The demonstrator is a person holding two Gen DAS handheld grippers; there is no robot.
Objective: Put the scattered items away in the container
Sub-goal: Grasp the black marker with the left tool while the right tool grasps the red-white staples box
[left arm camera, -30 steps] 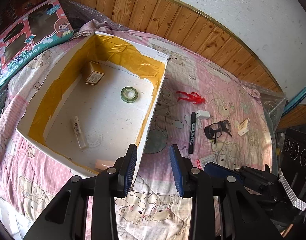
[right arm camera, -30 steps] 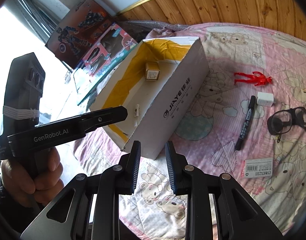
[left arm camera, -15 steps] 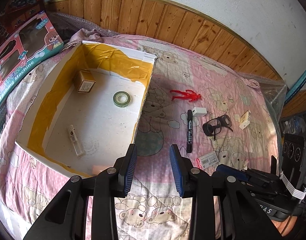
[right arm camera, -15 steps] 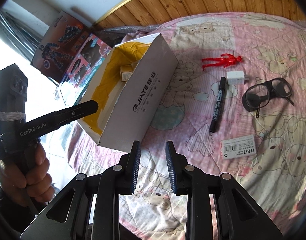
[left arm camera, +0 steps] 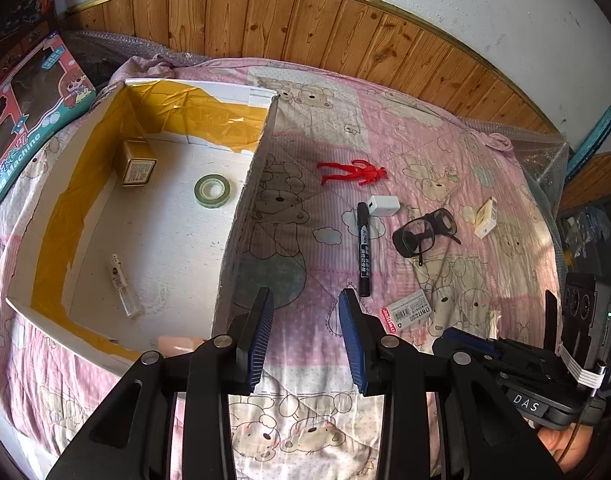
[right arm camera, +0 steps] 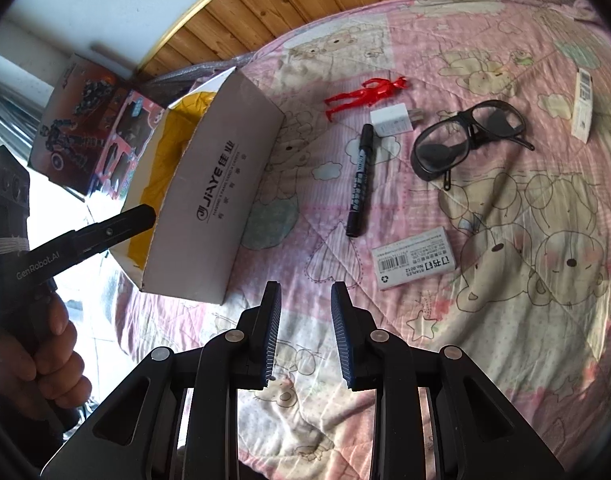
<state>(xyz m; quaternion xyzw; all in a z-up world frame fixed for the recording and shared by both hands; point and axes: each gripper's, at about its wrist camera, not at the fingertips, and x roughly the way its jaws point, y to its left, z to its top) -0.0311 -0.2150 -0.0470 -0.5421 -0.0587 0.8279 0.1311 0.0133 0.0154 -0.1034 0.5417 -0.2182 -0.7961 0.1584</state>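
An open white cardboard box (left arm camera: 241, 216) (right arm camera: 221, 184) with yellow tape inside lies on a pink bear quilt. It holds a tape roll (left arm camera: 212, 191), a small brown carton (left arm camera: 136, 162) and a clear vial (left arm camera: 123, 286). Scattered right of it are a red figure (left arm camera: 353, 171) (right arm camera: 363, 92), a black marker (left arm camera: 364, 254) (right arm camera: 359, 178), a white charger (left arm camera: 382, 205) (right arm camera: 393, 120), dark glasses (left arm camera: 423, 232) (right arm camera: 469, 136), a staples box (left arm camera: 405, 314) (right arm camera: 413, 264) and a small white pack (left arm camera: 485, 218) (right arm camera: 582, 100). My left gripper (left arm camera: 305, 308) and right gripper (right arm camera: 305, 300) both hover open and empty, short of the items.
Toy boxes (left arm camera: 21, 120) (right arm camera: 89, 128) lean at the left beyond the box. Wood panelling (left arm camera: 305, 28) backs the bed. In the left wrist view the right gripper's body (left arm camera: 525, 368) sits at the lower right; a hand (right arm camera: 41, 344) holds the left gripper's handle in the right wrist view.
Both cameras have swung right: the box has slid left in each view and the scattered items have come nearer the centre. Both grippers stay open.
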